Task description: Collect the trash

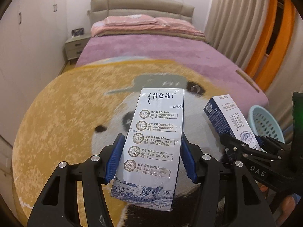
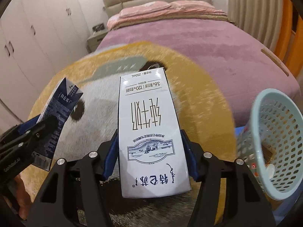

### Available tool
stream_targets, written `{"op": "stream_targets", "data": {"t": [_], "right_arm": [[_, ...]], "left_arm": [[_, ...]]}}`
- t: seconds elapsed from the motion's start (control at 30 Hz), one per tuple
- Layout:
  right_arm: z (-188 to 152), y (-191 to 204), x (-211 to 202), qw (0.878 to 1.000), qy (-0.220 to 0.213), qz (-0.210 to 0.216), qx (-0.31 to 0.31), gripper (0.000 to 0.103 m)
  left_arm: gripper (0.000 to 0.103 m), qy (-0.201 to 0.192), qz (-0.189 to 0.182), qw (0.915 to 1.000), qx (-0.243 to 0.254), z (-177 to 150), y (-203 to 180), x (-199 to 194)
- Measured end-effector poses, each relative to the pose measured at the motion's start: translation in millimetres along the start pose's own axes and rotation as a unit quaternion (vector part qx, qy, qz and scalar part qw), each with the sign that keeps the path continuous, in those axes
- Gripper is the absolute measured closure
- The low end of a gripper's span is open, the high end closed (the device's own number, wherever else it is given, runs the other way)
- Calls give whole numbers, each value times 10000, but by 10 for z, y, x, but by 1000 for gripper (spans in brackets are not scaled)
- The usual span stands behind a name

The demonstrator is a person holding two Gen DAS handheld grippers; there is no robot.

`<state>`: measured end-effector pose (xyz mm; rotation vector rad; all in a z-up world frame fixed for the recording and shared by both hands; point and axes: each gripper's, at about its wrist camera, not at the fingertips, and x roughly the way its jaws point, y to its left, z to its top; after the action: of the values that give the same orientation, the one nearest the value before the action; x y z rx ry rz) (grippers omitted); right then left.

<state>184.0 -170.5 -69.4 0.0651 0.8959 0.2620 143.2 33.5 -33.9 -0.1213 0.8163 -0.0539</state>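
Note:
My left gripper (image 1: 150, 154) is shut on a white and blue milk carton (image 1: 153, 138), held above the panda blanket on the bed. My right gripper (image 2: 150, 154) is shut on a second milk carton (image 2: 149, 132), held upside down. In the left wrist view the right gripper (image 1: 244, 147) and its carton (image 1: 230, 119) show at the right. In the right wrist view the left gripper (image 2: 28, 132) and its carton (image 2: 58, 117) show at the left. A light blue perforated basket (image 2: 274, 138) stands to the right, with some trash inside; it also shows in the left wrist view (image 1: 265, 121).
The panda blanket (image 1: 62, 113) lies over a purple bedspread (image 1: 151, 47). Pink pillows and a headboard are at the far end. A nightstand (image 1: 75, 47) and white wardrobes (image 2: 34, 37) stand at the left. Curtains (image 1: 236, 19) hang at the right.

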Motion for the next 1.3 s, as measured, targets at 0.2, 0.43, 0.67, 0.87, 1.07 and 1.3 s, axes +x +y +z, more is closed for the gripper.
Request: {"op": "stream_targets", "data": {"t": [0.2,0.43,0.67,0.87,1.07,1.3], "right_arm": [[62,-549,-409,9972,-452,-211,556,46],[5,-1394,-696,9862,-678,-763,1301,46],[-147,-2266,-669,9673,-429,-1196,2197,46],[-266,-2813,-474,9498,-119,-1288,2850,44],[-342,-2959,-336,9412,116,-1263,3131,36],[-492,-2913,-518,9417,-7,-1277,3113,36]], "left_arm": [[48,-252,-413,9978,456,194,-540,-57],[48,-326,-1135,9876,1039,319,-1418,125],[48,333,-2012,9693,1373,313,-2198,540],[47,721,-2380,9561,1547,247,-2663,836],[29,717,-2555,9517,1544,235,-2869,1008],[29,742,-2696,9480,1518,151,-2761,970]]}}
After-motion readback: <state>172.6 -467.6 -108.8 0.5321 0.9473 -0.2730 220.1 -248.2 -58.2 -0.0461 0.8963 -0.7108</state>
